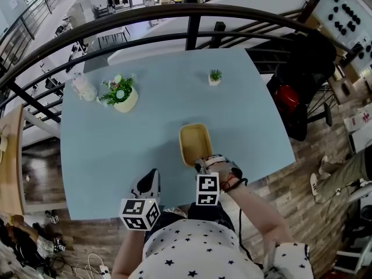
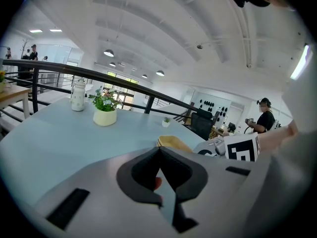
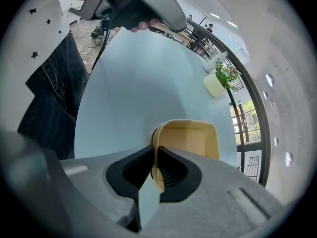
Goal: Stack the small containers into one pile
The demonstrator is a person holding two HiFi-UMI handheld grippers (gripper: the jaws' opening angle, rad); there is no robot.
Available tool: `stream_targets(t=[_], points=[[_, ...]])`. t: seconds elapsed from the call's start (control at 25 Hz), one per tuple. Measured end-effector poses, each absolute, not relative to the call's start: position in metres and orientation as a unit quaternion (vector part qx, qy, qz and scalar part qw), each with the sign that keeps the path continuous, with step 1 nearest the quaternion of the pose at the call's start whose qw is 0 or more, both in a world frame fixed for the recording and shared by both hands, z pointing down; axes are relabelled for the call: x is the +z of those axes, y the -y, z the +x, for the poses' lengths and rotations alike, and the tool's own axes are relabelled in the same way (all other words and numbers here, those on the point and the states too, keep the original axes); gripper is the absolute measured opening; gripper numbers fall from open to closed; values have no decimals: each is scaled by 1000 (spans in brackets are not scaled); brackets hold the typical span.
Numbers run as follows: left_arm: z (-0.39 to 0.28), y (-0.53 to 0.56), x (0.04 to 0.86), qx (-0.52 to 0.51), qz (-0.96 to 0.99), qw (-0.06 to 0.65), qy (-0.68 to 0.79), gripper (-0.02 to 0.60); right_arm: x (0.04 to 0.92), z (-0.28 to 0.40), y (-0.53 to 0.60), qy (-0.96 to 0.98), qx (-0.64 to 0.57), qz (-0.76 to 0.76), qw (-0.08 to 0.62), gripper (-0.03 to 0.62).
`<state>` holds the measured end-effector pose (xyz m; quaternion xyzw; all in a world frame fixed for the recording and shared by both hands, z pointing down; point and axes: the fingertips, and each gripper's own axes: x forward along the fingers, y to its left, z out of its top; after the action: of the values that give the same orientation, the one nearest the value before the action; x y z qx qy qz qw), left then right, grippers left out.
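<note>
Right gripper (image 3: pixel 154 170) fingers pinch the near wall of the yellow containers (image 1: pixel 195 144), seemingly nested mid-frame on the tabletop (image 1: pixel 145 132), probably seating the pile; left gripper (image 1: pixel 150 183) idles lower left, fingers pressed together, empty.

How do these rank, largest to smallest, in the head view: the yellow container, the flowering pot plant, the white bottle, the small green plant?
1. yellow container and flowering pot plant, about alike; the plant stands farther off.
2. white bottle.
3. small green plant.
</note>
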<state>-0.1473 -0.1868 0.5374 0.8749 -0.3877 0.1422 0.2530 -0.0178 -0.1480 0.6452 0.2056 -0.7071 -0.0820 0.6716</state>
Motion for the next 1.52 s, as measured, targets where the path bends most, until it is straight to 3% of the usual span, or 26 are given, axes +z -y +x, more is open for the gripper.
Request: stream_targets(t=[0.72, 1.08, 1.28, 1.52], points=[[-152, 175, 538, 143, 872, 249, 396, 2, 650, -18, 145, 713, -81, 206, 665, 34], [-165, 166, 532, 137, 870, 245, 404, 2, 640, -23, 142, 722, -68, 225, 651, 77], [-172, 163, 529, 134, 873, 243, 401, 2, 623, -28, 147, 738, -47, 275, 615, 77], [-174, 156, 525, 128, 874, 238, 405, 2, 593, -43, 152, 781, 2, 352, 516, 77]])
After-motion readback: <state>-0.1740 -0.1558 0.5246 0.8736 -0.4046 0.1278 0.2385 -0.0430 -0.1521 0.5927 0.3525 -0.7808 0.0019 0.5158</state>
